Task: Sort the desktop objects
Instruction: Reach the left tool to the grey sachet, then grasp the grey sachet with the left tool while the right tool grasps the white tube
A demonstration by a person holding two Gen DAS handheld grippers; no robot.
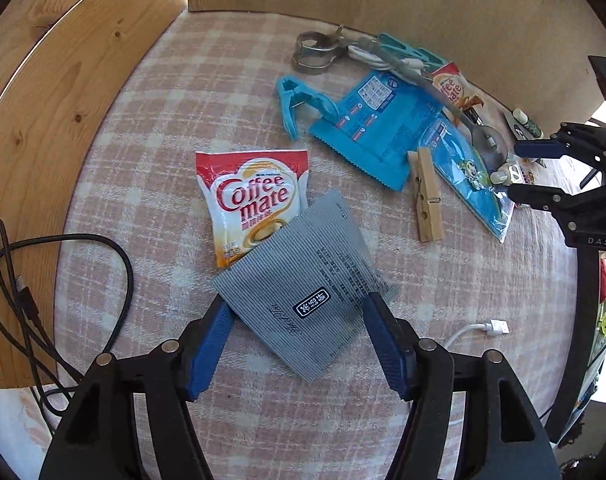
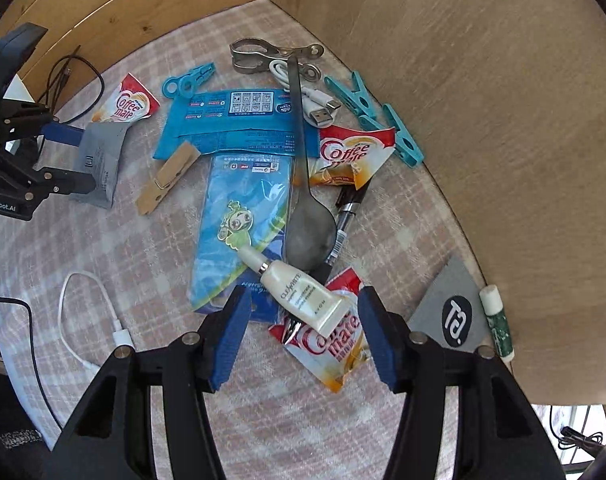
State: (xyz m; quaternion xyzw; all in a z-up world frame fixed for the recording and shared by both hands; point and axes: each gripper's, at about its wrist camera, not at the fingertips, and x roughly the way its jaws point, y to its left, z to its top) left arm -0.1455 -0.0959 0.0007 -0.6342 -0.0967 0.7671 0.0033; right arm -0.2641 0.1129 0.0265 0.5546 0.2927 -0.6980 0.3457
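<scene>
left gripper (image 1: 299, 312) jaws wide, straddling grey sachet (image 1: 303, 284) | right gripper (image 2: 301, 312) parted around cream tube (image 2: 303, 294) | close squarely; avoid coffee mate packet (image 1: 253, 200) at 11 o'clock

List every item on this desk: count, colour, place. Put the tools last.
Coffee mate sachets: 3, red-white; one by grey packet, one mid-pile, one under tube.
Grey striped packet: 1, between the left tool's fingers.
Blue wipe packs: 2, centre, overlapping.
Spoon: 1, metal, across the packs.
Cream tube: 1, off-white, before the right tool.
Wooden peg: 1, tan, left of packs.
Plastic pegs: 3 visible, teal, far side.
Metal clip: 1, far edge.
White cables: 2, one near left, one coiled far.
Black cable: 1, left edge.
Pen: 1, black.
Grey card: 1, right.
Lip balm: 1, green-white, right wall.
Left tool: open.
Right tool: open.
</scene>
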